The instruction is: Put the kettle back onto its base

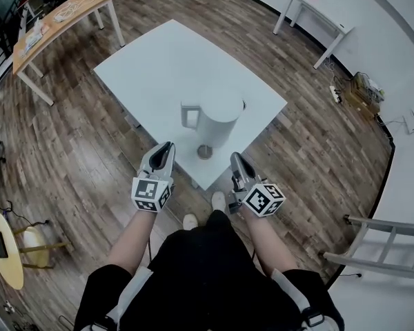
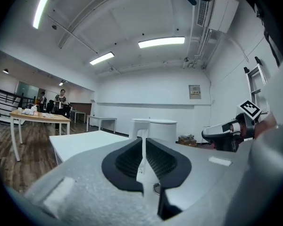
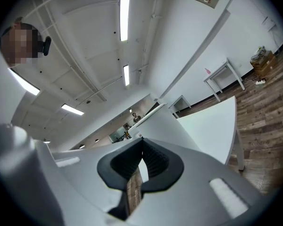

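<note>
A white kettle (image 1: 221, 119) stands upright near the front corner of the white table (image 1: 159, 67), its handle (image 1: 189, 114) to the left. Just in front of it lies a small round grey disc (image 1: 205, 152) on the tabletop. My left gripper (image 1: 168, 145) hovers off the table's near edge, left of the disc, holding nothing. In the left gripper view the kettle (image 2: 155, 128) stands straight ahead beyond the left gripper (image 2: 142, 142), whose pads leave only a narrow slit. My right gripper (image 1: 234, 157) hangs at the disc's right, and in its own view the right gripper (image 3: 143, 140) is shut and empty.
A wooden table (image 1: 62, 16) stands at the back left and a small white table (image 1: 317, 16) at the back right. A ladder (image 1: 379, 243) lies at the lower right, a round yellow stand (image 1: 7, 250) at the lower left. A person (image 2: 61, 100) stands far off.
</note>
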`<state>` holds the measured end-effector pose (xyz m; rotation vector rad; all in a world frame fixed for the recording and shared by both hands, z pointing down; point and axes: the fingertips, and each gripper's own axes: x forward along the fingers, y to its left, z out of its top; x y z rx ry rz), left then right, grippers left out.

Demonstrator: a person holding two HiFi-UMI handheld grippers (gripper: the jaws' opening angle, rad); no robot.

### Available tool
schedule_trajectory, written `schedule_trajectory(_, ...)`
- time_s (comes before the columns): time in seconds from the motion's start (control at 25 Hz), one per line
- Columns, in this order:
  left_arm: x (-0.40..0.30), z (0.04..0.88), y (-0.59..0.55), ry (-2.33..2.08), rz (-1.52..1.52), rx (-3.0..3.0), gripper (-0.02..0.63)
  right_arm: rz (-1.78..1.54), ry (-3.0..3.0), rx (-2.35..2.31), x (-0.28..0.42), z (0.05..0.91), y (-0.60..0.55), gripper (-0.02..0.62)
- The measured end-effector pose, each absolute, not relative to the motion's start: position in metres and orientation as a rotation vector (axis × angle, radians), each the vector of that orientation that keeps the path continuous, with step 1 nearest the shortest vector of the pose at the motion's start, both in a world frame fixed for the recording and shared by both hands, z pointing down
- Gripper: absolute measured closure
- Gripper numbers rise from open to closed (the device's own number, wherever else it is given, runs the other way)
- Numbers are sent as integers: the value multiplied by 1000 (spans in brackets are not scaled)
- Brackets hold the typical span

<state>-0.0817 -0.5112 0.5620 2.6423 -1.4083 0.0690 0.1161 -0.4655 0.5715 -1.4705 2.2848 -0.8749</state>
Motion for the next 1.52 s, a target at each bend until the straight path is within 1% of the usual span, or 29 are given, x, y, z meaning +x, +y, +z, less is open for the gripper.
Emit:
schedule_trajectory(0.04,-82,558,-510,-1408,70,2650,593,-858,2299,-1462,114,566,-464,594)
schedule_trajectory(0.08,-83,554,-508,-1411,69,2655,603,-840,2312,-1449,112,561,-463,594)
schedule_trajectory(0.36,-82,521,-482,-1478,-14,2662,603,-663,2509,-1311,106,531,-442,595)
schedule_trajectory(0.64,-70,493,-450,-1563,-124,2623,603,-590,2533,-1303,133,515,-432,595)
schedule_trajectory(0.96,-66,490,-416,-1643,-102,2596,603,-597,2603,-1208,137,517,-419,595)
schedule_trajectory(1.52,-59,490,-406,-1710,-90,2550,603,-604,2650,-1107,136,513,-415,595)
